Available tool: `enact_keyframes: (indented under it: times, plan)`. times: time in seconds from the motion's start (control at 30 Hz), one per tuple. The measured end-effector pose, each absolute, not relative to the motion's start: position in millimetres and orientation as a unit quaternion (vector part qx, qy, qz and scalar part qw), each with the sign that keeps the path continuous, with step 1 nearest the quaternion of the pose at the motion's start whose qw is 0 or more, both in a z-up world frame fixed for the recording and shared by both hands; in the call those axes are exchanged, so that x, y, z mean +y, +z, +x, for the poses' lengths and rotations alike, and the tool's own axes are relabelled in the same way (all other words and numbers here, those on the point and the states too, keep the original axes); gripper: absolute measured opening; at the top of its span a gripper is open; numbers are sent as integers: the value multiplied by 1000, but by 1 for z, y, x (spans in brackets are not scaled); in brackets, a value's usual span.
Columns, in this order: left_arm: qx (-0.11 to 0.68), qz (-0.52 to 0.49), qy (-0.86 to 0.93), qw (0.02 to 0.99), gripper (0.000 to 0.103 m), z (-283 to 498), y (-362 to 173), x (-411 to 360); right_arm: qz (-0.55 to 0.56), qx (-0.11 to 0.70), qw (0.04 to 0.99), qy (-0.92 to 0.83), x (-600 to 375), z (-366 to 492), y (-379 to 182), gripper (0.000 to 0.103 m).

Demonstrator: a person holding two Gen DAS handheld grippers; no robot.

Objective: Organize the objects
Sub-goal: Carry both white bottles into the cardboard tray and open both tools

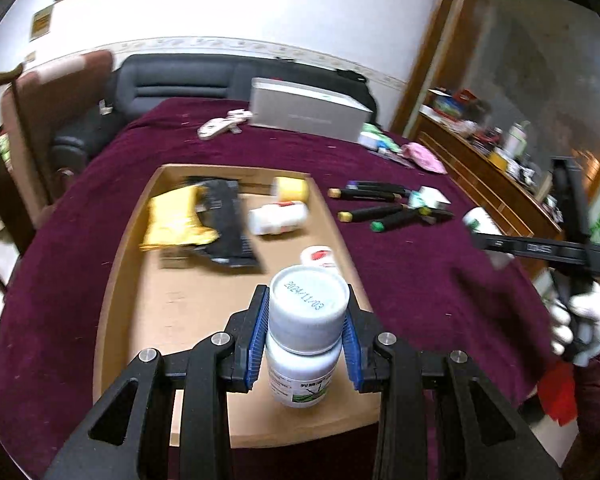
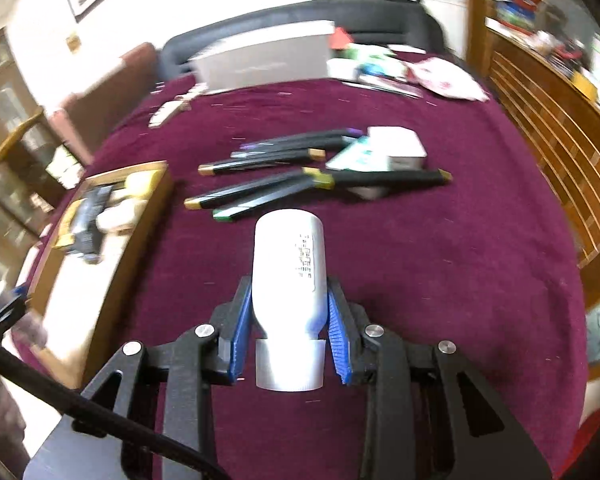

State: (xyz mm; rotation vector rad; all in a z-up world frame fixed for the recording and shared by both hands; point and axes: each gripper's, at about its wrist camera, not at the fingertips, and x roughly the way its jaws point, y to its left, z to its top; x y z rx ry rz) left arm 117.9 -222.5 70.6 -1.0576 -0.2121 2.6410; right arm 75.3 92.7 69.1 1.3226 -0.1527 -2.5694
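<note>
Plainly, the left gripper [image 1: 307, 334] is clamped on a small white pill bottle [image 1: 306, 332]: its ribbed blue pads [image 1: 256, 340] press the round cap from both sides, and the labelled body hangs below them over the near end of a shallow cardboard tray [image 1: 132, 272]. A printed date runs across the flat cap top.

The right gripper [image 2: 286, 326] grips a taller white plastic bottle [image 2: 287, 264] at its shoulder, the blue pads tight against it, the cap [image 2: 290, 366] pointing back toward the camera and the smooth cylindrical body sticking forward over the maroon cloth [image 2: 440, 280] that covers the table. In the left wrist view a white-gloved hand [image 1: 580, 320] holds that tool near the cloth's right edge.

Farther back in the tray lie a crinkled yellow packet [image 1: 172, 220], a black packet [image 1: 228, 224] and other small white bottles [image 1: 278, 218]. On the cloth between the tray and the right edge, black marker pens [image 2: 268, 192] with coloured ends lie loosely side by side, a small white box [image 2: 396, 148] just beyond them.
</note>
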Motion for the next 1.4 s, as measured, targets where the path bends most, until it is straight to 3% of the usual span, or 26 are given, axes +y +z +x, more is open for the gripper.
enact_keyframes:
  times: [0.43, 0.8, 1.2, 1.4]
  plan:
    - [-64, -417, 902, 88, 29, 72, 30, -268, 510, -36, 276, -814, -82, 55, 46, 32]
    - [-66, -430, 897, 79, 29, 44, 21, -283, 518, 27, 262, -814, -149, 41, 13, 32]
    - [-103, -429, 893, 87, 30, 45, 20, -300, 525, 32, 250, -813, -153, 39, 5, 32]
    - [-140, -388, 907, 83, 49, 61, 40, -311, 521, 46, 244, -817, -156, 43, 5, 32]
